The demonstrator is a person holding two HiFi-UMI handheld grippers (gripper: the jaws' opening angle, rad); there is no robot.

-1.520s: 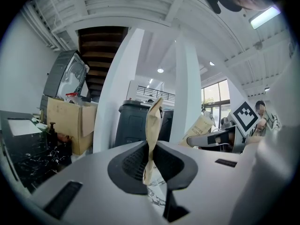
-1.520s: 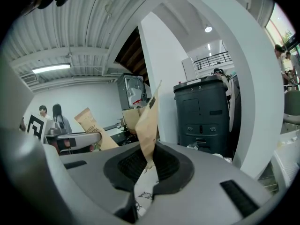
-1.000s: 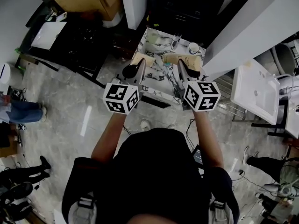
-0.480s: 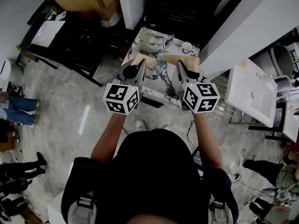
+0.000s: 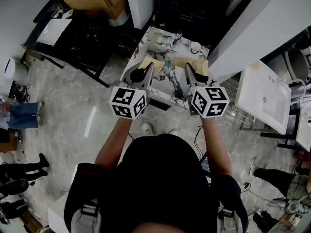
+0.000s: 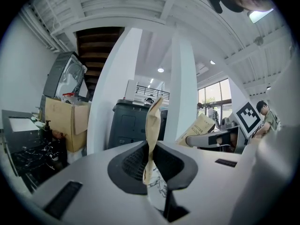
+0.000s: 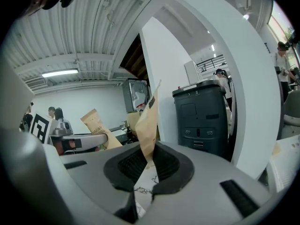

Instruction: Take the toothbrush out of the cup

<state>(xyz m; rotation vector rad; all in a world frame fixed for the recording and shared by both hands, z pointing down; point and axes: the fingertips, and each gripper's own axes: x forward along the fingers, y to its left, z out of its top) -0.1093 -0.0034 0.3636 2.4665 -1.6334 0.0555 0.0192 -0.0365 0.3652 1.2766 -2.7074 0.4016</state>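
Pinching a tan paper packet (image 5: 149, 61) in the left gripper (image 5: 147, 69) jaws, a second packet (image 5: 192, 62) in the right gripper (image 5: 188, 68) jaws, both short of the cup (image 5: 196, 47) on the surface (image 5: 162, 77), nearer it on the right, any toothbrush inside too small to make out.

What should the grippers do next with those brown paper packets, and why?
Probably the left gripper should set its paper packet down on the marble table. The right gripper is shut on a second packet too, so neither is free to reach the white cup.
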